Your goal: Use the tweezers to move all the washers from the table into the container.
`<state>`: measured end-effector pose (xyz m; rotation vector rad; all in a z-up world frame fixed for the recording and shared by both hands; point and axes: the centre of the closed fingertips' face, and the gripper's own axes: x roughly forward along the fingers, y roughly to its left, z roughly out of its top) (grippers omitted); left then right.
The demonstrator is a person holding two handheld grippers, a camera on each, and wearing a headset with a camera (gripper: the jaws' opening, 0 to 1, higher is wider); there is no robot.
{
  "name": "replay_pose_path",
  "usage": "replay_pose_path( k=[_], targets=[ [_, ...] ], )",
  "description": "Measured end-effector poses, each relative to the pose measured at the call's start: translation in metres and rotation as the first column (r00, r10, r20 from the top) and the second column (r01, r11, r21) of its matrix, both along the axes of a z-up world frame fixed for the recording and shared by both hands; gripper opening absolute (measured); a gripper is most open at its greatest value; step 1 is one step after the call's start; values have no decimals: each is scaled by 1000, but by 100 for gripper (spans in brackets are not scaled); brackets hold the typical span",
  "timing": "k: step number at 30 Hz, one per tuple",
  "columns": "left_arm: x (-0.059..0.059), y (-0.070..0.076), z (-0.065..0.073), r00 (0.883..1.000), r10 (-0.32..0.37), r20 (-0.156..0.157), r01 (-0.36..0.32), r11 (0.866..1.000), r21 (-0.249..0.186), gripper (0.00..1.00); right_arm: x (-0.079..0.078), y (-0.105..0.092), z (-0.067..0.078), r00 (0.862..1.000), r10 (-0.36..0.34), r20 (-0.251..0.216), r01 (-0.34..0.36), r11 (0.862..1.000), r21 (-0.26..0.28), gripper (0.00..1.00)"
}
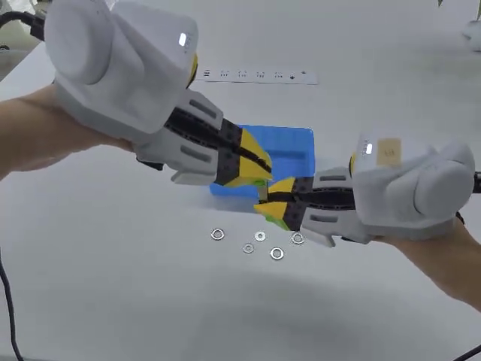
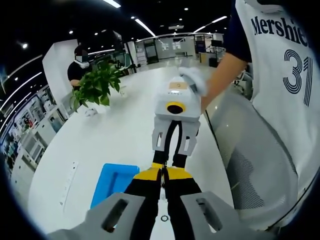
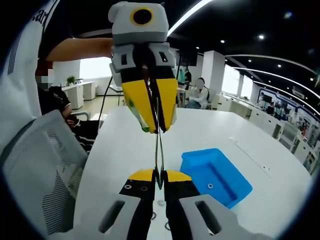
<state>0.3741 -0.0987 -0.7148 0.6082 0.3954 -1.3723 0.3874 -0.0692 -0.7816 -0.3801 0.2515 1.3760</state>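
Note:
Thin metal tweezers (image 3: pixel 158 150) span between both grippers above the white table. My left gripper (image 1: pixel 261 171) is shut on one end, and my right gripper (image 1: pixel 264 206) is shut on the other; their yellow tips nearly meet. In the right gripper view the left gripper (image 3: pixel 156 127) hangs above my own jaws. The blue container (image 1: pixel 282 150) lies just behind the tips, and one washer (image 3: pixel 210 186) lies inside the container (image 3: pixel 220 175). Several washers (image 1: pixel 259 237) lie loose on the table in front of the grippers, one at the left (image 1: pixel 217 235), another nearest me (image 1: pixel 276 254).
A white power strip (image 1: pixel 259 75) lies at the back of the table. A potted plant (image 2: pixel 97 85) stands at a far table corner. A mesh chair (image 3: pixel 50 175) is beside the table. People sit in the background.

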Motion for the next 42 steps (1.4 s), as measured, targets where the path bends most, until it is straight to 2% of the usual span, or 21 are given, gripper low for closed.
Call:
replay_pose_path(
  k=[3,5,6,9,12,17,22,25,29,34,41,42],
  targets=[
    [-2,2,-2,1000,0,-8,0,1000,-2,6,-3,1,-3,1000,7,-5,-7,1000,-4,7],
    [-4,3,-5,1000,-4,-16,4,1000,12,6,-5,2,-6,1000,13,-3,-13,1000,-17,7],
    [-4,3,-7,1000,-13,-1,13,1000,24,6,-6,2,-8,1000,15,-4,-15,1000,-19,7],
    [-4,4,-11,1000,-11,-6,11,1000,24,6,-6,2,-10,1000,14,-10,-14,1000,-24,7],
    [-6,5,-16,1000,-10,-21,11,1000,23,6,-9,0,-16,1000,15,-15,-16,999,-36,7],
    [-17,0,-31,998,-44,-37,46,997,56,5,-19,-2,-30,1000,26,-14,-26,998,-62,7],
    [-25,-4,-43,996,-59,-63,62,997,54,5,-30,-9,-42,999,23,-36,-26,996,-84,8],
    [-29,-7,-48,995,-65,-70,69,996,57,5,-33,-12,-48,999,23,-32,-26,994,-103,9],
    [-26,-9,-51,996,-59,-64,63,996,62,5,-29,-15,-51,1000,3,-26,-6,994,-108,9],
    [-17,-9,-52,996,-48,-69,52,997,55,5,-21,-16,-52,1000,-11,-21,8,994,-110,9],
    [-14,-12,-57,996,-44,-71,48,998,49,5,-18,-19,-57,999,-25,-31,21,993,-120,10],
    [-14,-12,-58,996,-42,-80,46,998,47,5,-18,-19,-59,999,-29,-38,24,992,-124,10]
  ],
)
